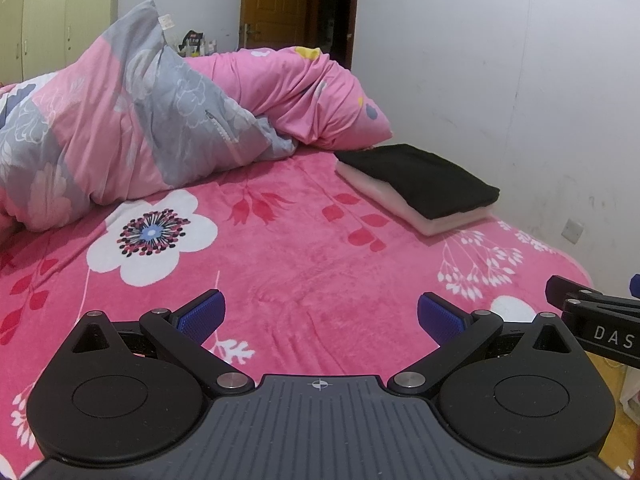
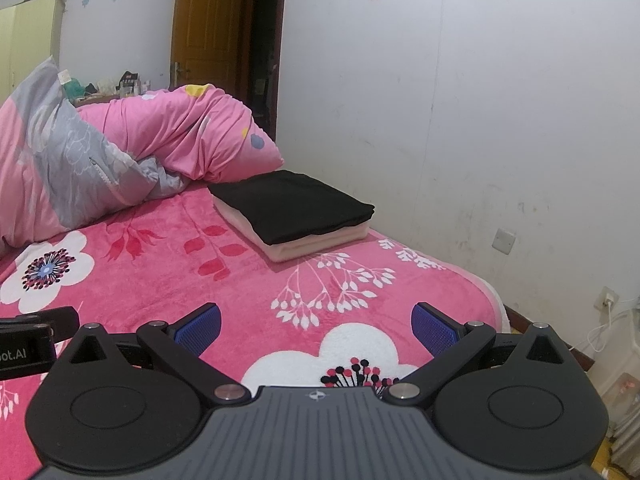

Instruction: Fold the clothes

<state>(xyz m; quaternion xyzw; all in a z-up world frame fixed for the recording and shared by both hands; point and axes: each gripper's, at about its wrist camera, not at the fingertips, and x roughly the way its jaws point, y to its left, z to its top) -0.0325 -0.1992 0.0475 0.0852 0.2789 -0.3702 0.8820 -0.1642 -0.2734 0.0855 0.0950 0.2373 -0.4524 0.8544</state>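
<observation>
The left tool is spread wide, and nothing sits between its blue pads. The right tool is spread wide too, and it holds nothing. Both hang low over the near part of the bed, side by side, with a pink flowery blanket under them.

The clothes are further back on the bed, near the wall. A black folded cloth lies on top of a pale pink folded cloth. They make a neat little pile. Both look folded already, so this part of the job seems done. I see no loose clothes on the bed in front of the tools.

What could go wrong? If a tool reaches for the pile and pinches only the top layer, the black cloth could open up and the fold would be lost. A push from the side could slide the black cloth off the pink one, since it only rests there. The pile also sits close to the bed's edge by the wall, so a shove could tip it off.

A big puffy quilt in pink and grey is heaped at the back. One end touches the far side of the pile, so it could get in the way. Behind it is a brown door, and a white wall runs along the right.
</observation>
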